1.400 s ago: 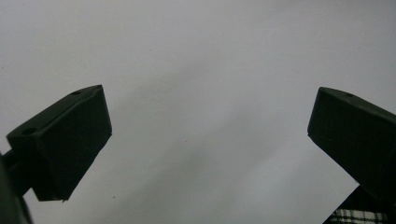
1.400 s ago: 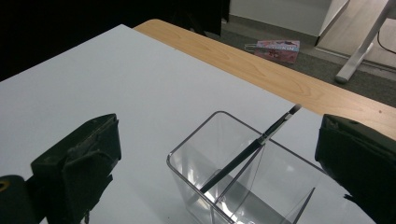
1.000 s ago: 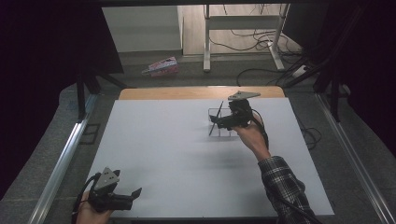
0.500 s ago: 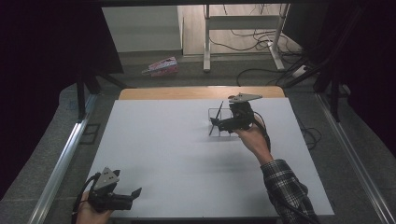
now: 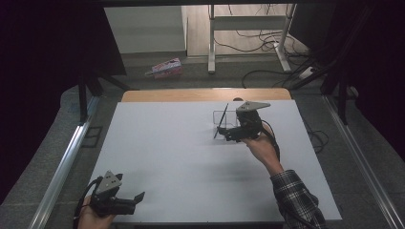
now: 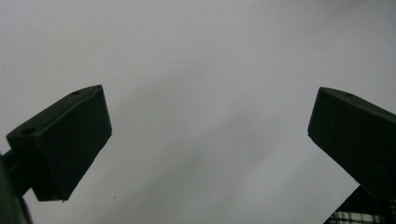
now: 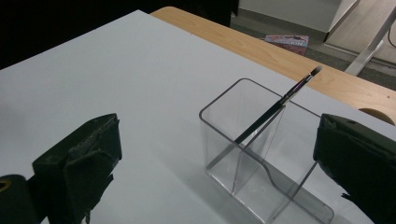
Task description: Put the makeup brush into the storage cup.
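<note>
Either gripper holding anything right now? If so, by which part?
Nothing is held. The right gripper is open near the clear holder with the brush in it; the left gripper is open over the bare table.

The high view looks forward and down from above the person's side, taking in the whole white table [image 5: 181, 157] and the floor beyond it. The left gripper view sits close over bare table [image 6: 201, 93]. The right gripper view faces the far edge from nearby, sharing the clear holder [image 7: 261, 154] [image 5: 224, 118] with the high view.
</note>
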Demonstrator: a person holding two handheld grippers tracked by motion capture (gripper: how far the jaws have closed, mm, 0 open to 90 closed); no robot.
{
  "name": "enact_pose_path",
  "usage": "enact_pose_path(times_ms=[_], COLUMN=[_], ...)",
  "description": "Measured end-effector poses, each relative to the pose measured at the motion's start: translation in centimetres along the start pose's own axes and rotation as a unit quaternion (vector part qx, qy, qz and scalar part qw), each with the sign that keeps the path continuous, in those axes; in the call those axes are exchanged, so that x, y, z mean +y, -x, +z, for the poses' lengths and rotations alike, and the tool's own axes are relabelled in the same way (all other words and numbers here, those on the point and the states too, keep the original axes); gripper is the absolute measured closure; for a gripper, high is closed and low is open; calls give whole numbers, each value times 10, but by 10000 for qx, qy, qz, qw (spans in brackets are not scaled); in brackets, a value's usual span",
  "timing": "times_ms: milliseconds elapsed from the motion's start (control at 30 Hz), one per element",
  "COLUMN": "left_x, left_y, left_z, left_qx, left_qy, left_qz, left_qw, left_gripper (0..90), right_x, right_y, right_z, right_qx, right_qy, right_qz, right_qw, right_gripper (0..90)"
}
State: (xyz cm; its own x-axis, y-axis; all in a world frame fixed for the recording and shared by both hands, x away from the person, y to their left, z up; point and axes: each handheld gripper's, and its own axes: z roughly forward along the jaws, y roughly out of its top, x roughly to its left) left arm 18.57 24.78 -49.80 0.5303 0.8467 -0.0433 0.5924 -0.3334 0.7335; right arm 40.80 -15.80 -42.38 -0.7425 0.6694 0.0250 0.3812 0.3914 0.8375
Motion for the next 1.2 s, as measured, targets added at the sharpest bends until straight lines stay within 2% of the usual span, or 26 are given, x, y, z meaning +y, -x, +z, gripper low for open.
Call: enact_pose_path(times_ms=[700, 967, 1200], left_x=[0, -1, -1], left_y=[-1, -1, -2], left_z=[-2, -3, -3], left_qx=[-17, -31, -39], left_qy=[71, 94, 106], left_qz=[-31, -45, -56], left_qw=[10000, 9999, 9999], left_gripper=[0, 0, 0], right_x=[-21, -26, -28], right_y=[-6, -12, -21], right_z=[-10, -15, -21], right_qx=[45, 138, 190], right_qy=[-222, -272, -271], right_qz=[-60, -67, -176], right_qw=[9997, 9995, 9993], right_gripper=[8, 7, 6])
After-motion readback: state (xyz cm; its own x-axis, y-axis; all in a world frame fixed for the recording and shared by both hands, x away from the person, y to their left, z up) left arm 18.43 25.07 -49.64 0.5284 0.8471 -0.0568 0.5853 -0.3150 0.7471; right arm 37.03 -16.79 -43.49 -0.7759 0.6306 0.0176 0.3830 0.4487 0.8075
